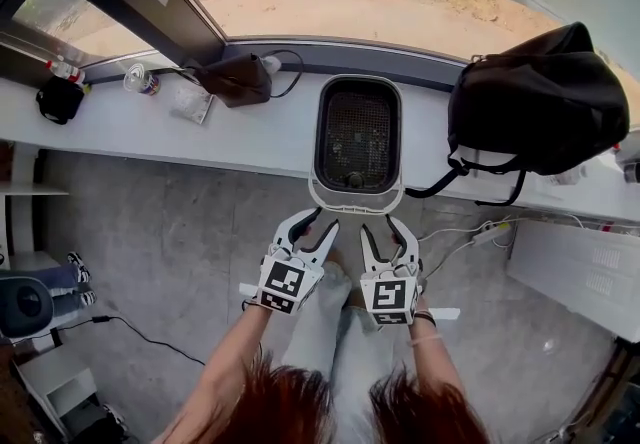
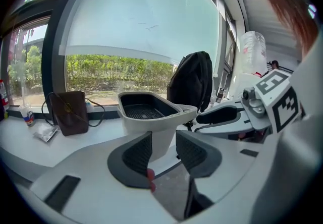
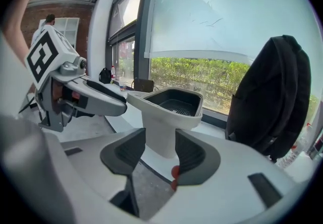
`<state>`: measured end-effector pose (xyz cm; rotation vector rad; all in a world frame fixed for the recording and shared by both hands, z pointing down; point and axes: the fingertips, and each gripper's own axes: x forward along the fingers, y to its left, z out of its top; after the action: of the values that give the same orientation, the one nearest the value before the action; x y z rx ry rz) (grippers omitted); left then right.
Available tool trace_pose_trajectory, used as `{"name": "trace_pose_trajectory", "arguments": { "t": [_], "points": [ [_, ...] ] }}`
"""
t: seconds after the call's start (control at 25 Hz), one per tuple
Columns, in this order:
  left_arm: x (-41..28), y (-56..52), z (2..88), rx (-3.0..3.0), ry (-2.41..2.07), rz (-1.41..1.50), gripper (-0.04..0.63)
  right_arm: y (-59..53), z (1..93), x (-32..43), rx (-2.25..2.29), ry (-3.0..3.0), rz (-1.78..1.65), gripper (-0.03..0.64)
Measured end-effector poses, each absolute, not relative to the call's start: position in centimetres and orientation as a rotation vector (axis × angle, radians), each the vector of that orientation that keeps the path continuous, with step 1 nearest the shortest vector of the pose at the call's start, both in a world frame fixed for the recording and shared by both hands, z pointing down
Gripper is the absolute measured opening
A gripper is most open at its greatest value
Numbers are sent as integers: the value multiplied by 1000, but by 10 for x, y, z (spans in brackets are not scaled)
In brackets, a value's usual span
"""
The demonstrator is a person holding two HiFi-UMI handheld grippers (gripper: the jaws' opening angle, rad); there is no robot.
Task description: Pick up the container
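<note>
Closest to the head camera are the person's hair [image 1: 290,407] and forearms [image 1: 225,352], which lead up to 2 grippers held side by side over the floor [image 1: 150,242]. The left gripper [image 1: 318,224] has its jaws well apart and holds nothing. The right gripper [image 1: 381,227] is likewise open and empty. Each gripper view shows only the container's pale body through the gap, beyond the pads and not touched by them. The container [image 1: 357,142], a white tub with a dark mesh floor, sits on the counter [image 1: 250,137] below the window, between a brown bag [image 1: 235,80] and a black backpack [image 1: 540,97]. Its long axis runs straight away from the person, and its near, narrower end juts past the counter's edge toward the grippers. That end lies just ahead of both sets of fingertips, between them. The left gripper stands left of the centreline and the right gripper right of it, about equally near, so I judge a 2-sided grasp on that end likely.
</note>
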<state>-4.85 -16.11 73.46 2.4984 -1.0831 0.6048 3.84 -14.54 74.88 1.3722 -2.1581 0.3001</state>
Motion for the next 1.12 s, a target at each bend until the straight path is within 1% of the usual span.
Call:
{"name": "trace_pose_trajectory", "arguments": {
  "t": [0.12, 0.32, 0.56, 0.72, 0.84, 1.12],
  "points": [
    [-48, -166, 721, 2506, -1090, 603, 156, -152, 740, 46, 1422, -2125, 296, 187],
    [-47, -179, 697, 2542, -1106, 576, 150, -176, 716, 56, 1495, -2077, 144, 190],
    [-52, -201, 687, 2541, -1145, 566, 150, -192, 698, 59, 1509, -2019, 19, 195],
    [-57, -214, 684, 2547, -1181, 594, 150, -202, 690, 63, 1531, -2008, 9, 195],
    [-67, -223, 684, 2527, -1264, 637, 156, -204, 688, 63, 1539, -2004, 24, 195],
    [-70, -237, 675, 2604, -1381, 750, 199, -208, 684, 62, 1544, -2000, 51, 195]
  ]
}}
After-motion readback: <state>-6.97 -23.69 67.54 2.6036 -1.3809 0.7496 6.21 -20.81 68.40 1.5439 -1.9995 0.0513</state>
